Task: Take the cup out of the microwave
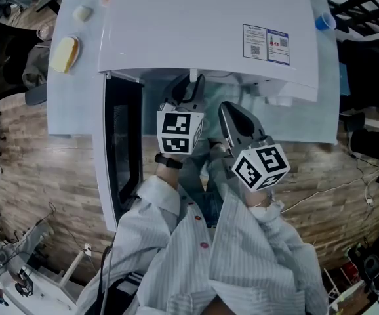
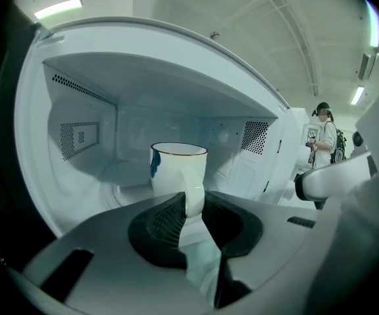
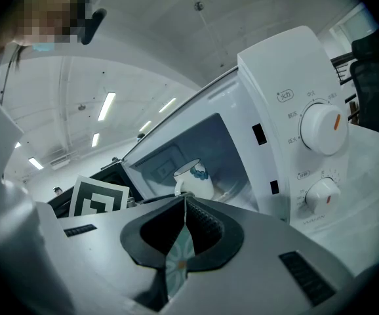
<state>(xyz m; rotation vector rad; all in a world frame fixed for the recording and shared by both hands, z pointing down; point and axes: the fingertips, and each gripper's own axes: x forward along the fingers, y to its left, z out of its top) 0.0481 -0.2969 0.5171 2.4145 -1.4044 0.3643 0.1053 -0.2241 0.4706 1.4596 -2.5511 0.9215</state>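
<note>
A white cup (image 2: 178, 166) with a blue mark on its side stands inside the open white microwave (image 1: 209, 25). In the left gripper view its handle (image 2: 194, 199) sits between the pads, which press on it from both sides, so my left gripper (image 2: 193, 207) is shut on the cup. In the head view this gripper (image 1: 188, 89) reaches into the oven's mouth and the cup is hidden under the oven's top. My right gripper (image 3: 184, 201) stays outside in front of the opening, shut on nothing, with the cup (image 3: 193, 179) beyond its tips. In the head view the right gripper (image 1: 227, 110) is beside the left.
The microwave door (image 1: 120, 149) hangs open to the left. Two control knobs (image 3: 320, 126) sit on the panel right of the cavity. Yellow items (image 1: 65, 52) and a blue cap (image 1: 323, 22) lie on the table beside the oven. A person (image 2: 322, 143) stands far off.
</note>
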